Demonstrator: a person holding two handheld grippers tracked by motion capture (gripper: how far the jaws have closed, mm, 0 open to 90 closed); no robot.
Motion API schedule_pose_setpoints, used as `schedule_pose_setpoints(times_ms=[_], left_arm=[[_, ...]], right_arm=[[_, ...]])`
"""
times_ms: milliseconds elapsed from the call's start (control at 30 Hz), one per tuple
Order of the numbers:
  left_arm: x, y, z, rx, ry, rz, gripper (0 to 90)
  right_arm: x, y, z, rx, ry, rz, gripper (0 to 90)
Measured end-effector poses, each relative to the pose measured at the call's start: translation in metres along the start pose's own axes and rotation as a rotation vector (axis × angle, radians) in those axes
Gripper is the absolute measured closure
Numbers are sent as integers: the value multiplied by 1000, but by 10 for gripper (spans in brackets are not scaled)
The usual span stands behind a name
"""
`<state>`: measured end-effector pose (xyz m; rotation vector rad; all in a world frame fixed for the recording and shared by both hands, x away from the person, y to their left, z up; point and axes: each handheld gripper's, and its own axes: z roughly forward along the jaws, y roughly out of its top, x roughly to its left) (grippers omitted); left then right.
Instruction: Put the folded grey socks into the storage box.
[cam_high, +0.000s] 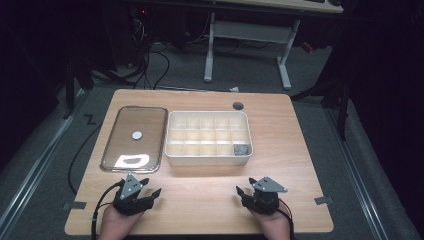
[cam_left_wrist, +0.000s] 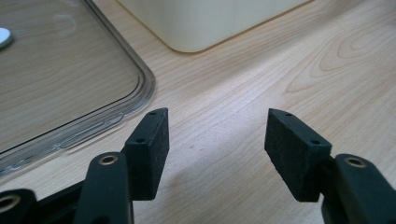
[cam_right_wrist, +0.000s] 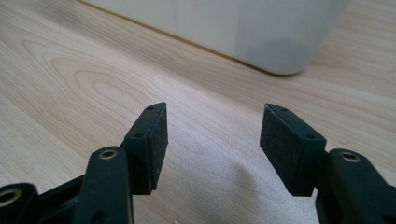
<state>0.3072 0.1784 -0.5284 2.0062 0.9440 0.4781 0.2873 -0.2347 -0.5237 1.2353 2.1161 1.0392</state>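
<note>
both grippers rest at the bottom of the frame, left gripper (cam_high: 134, 196) and right gripper (cam_high: 260, 196) spread wide, holding nothing. likely the start: clear lid (cam_high: 134, 138) lies centre-left beside the divided box (cam_high: 209, 157); next, reaching forward.

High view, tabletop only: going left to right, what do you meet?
Clear lid with a white disc on it → white compartment box → small grey item in the box's near right compartment.
</note>
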Motion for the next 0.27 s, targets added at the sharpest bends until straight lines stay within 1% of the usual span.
schedule_pose_setpoints(times_ms=[67, 167, 267], left_arm=[[1, 0, 0, 3, -2, -7, 397], [0, -1, 0, 7, -6, -3, 401], [1, -1, 1, 12, -31, -14, 413]], right_arm=[[-1, 0, 3, 21, -3, 10, 420], [0, -1, 2, 6, -3, 1, 421], [3, -3, 3, 6, -12, 11, 419]])
